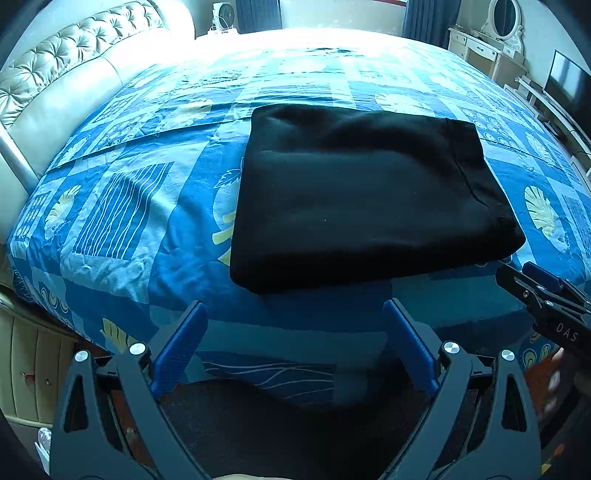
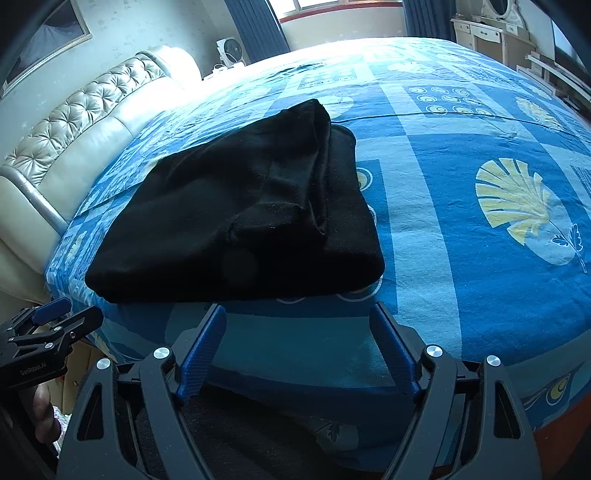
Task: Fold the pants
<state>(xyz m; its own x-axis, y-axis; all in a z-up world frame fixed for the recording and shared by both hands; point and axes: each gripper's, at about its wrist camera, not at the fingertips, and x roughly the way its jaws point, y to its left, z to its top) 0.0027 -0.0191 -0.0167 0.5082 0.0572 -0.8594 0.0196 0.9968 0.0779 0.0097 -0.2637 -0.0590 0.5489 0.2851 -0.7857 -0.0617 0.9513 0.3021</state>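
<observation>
at the far left a cream tufted leather headboard (image 1: 70,70) curves along the bed's edge, its lower end cut off by the frame. next to it spreads the blue patchwork bedsheet with pale shell and leaf prints (image 1: 122,206), which carries the only thing lying on the bed: the black fabric pants folded into a thick rectangular stack (image 1: 365,195). the pants rest flat near the bed's front edge, and in the right wrist view (image 2: 236,214) a folded layer with a seam lies on top of the stack, its dark creases hard to make out. below the stack, the left gripper with blue finger pads (image 1: 293,332) hangs over the bed's front edge with its fingers spread wide and nothing between them, just short of the pants. to the right, the right gripper (image 2: 297,339) is likewise spread apart and bare, close to the stack's near edge without touching it. in the left wrist view the right tool shows only partly at the frame's side. at the far right a white dressing table with an oval mirror (image 1: 498,33) and a dark television screen (image 1: 569,81) stand beside the bed, both clipped by the fisheye rim
</observation>
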